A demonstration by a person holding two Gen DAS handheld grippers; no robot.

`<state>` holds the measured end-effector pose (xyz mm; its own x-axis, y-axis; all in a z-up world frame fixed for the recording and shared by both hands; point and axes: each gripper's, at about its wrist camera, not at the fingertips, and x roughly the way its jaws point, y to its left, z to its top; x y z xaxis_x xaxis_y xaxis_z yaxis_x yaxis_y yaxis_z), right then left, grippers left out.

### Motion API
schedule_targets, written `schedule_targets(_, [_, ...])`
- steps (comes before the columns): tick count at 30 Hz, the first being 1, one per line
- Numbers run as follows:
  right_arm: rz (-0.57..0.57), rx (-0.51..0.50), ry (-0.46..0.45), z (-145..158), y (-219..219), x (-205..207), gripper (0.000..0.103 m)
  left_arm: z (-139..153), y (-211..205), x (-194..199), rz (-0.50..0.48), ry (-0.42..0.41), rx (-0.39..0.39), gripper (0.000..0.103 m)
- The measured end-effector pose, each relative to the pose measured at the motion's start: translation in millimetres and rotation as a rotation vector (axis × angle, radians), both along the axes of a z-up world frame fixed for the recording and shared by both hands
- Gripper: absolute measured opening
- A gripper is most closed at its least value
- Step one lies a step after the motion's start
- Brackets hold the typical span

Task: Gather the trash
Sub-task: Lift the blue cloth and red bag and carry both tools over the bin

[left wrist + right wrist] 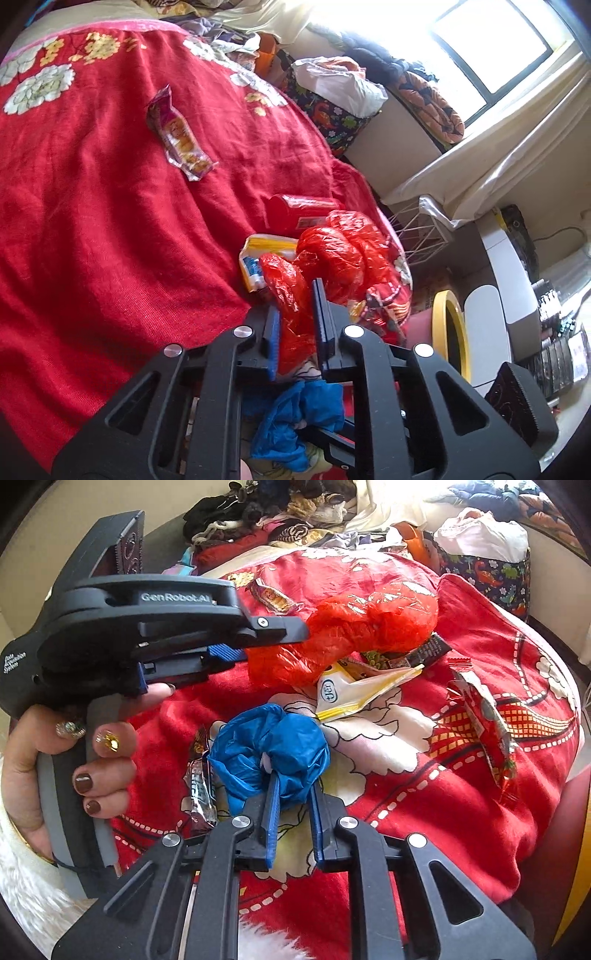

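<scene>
My left gripper (297, 306) is shut on a crumpled red plastic bag (343, 251), held above the red bedspread (110, 221); the bag also shows in the right wrist view (369, 624). My right gripper (293, 790) is shut on a crumpled blue plastic bag (266, 746), which shows below the left gripper (295, 417). Loose trash lies on the bed: a snack wrapper (181, 136), a red packet (303, 212), a yellow-white pouch (354, 690), a red wrapper (487, 723) and a dark foil wrapper (201, 786).
A yellow-rimmed bin (452, 332) stands on the floor beside the bed. A dinosaur-print basket (332, 114) with a white bag, a wire basket (421, 232) and a white desk (509, 273) are to the right. Clothes are piled at the bed's far end (280, 520).
</scene>
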<state>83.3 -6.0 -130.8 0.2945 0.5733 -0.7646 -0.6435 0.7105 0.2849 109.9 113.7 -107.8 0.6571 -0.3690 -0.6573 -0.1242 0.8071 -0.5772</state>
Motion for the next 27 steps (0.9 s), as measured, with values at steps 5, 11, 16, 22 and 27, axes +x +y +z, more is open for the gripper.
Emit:
schedule_targets(5, [-0.008, 0.009, -0.009, 5, -7, -6, 0.013, 14, -4, -1, -0.004, -0.037, 0.012, 0.004])
schedule_targets(11, [-0.018, 0.026, -0.02, 12, -15, -10, 0.013, 30, -13, -4, -0.018, -0.075, 0.043, 0.003])
schedule_targets(16, [-0.023, 0.034, -0.033, 18, -22, -11, 0.012, 40, -19, -7, -0.029, -0.101, 0.066, 0.003])
schedule_targets(22, [-0.039, 0.047, -0.059, 28, -31, -14, 0.012, 56, -29, -10, -0.039, -0.153, 0.09, 0.003])
schedule_targets(27, [-0.064, 0.062, -0.069, 36, -45, -14, 0.012, 69, -41, -12, -0.056, -0.192, 0.108, 0.002])
